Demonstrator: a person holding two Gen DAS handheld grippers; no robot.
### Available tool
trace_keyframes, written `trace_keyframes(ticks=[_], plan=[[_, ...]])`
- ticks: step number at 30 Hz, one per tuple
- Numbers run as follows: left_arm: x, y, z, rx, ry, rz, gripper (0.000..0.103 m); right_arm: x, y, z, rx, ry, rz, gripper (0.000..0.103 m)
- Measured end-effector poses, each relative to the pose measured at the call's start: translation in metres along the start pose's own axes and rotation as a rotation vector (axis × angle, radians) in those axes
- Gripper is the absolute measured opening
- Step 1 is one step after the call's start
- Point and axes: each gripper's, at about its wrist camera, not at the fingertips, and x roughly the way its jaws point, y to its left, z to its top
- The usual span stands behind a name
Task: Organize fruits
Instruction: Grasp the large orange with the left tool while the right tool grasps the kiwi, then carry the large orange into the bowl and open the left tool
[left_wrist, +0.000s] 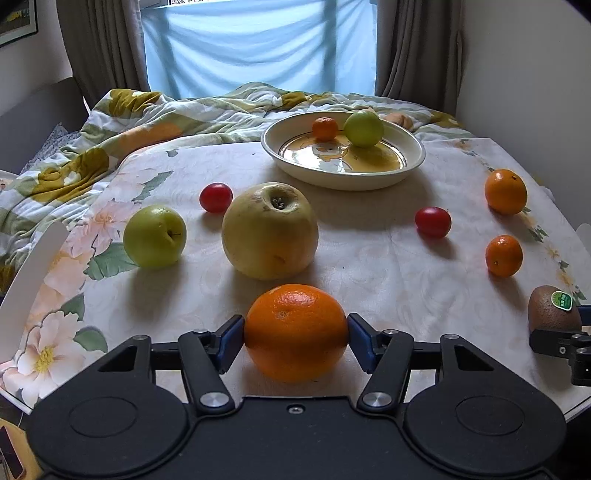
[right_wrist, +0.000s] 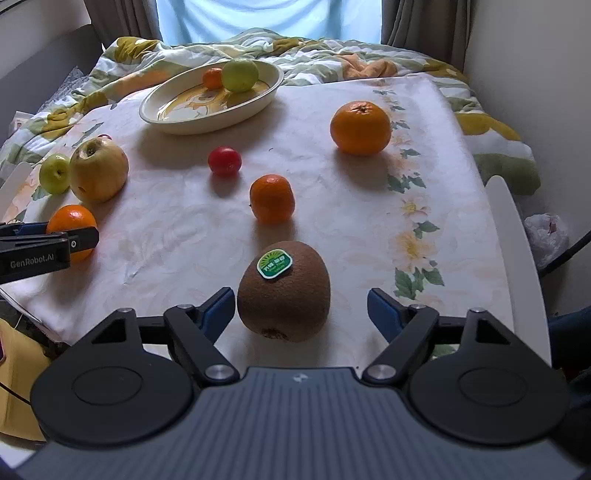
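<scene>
My left gripper (left_wrist: 295, 338) is shut on a large orange (left_wrist: 295, 332) that rests on the table; both blue pads touch its sides. It also shows in the right wrist view (right_wrist: 72, 221). My right gripper (right_wrist: 301, 314) is open around a brown kiwi (right_wrist: 284, 291) with a green sticker; the left pad is near it, the right pad stands apart. A cream plate (left_wrist: 343, 177) at the back holds a small mandarin (left_wrist: 325, 128) and a green apple (left_wrist: 364, 129).
Loose on the flowered tablecloth: a big yellow apple (left_wrist: 269, 230), a green apple (left_wrist: 154, 236), two red plums (left_wrist: 216, 197) (left_wrist: 433, 221), an orange (left_wrist: 506, 191) and a mandarin (left_wrist: 504, 255). A rumpled quilt (left_wrist: 110, 140) lies behind, with a wall on the right.
</scene>
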Motion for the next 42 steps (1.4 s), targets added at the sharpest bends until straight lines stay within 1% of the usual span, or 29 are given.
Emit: trace_keyframes(ticks=[5,8,10,12,13,22,30,37,42], plan=[[-0.001,0.003,0.0,-0.013,0.001,-0.006,0.065,0.004,0.004,0.002,-0.018,0.009,0.011,0.081],[-0.001,0.002,0.0,-0.014,0.001,-0.003,0.064,0.007,0.006,0.003,-0.023,0.012,0.016,0.078],[-0.002,0.003,0.0,-0.022,0.001,-0.003,0.064,0.009,0.007,0.004,-0.025,0.014,0.019,0.078],[-0.002,0.004,0.0,-0.026,0.001,-0.003,0.064,0.011,0.008,0.005,-0.028,0.021,0.016,0.074],[-0.002,0.004,0.0,-0.028,0.001,-0.002,0.064,0.012,0.008,0.005,-0.033,0.024,0.012,0.07],[-0.012,0.008,0.0,-0.044,-0.005,0.002,0.064,0.01,0.007,0.008,-0.033,0.024,0.029,0.069],[-0.032,0.009,0.009,-0.055,-0.025,0.0,0.064,-0.003,0.011,0.016,-0.042,0.0,0.046,0.069],[-0.056,0.008,0.026,-0.055,-0.065,0.001,0.064,-0.021,0.014,0.034,-0.05,-0.036,0.069,0.069],[-0.07,0.009,0.047,-0.051,-0.111,0.002,0.064,-0.034,0.015,0.054,-0.063,-0.068,0.082,0.069]])
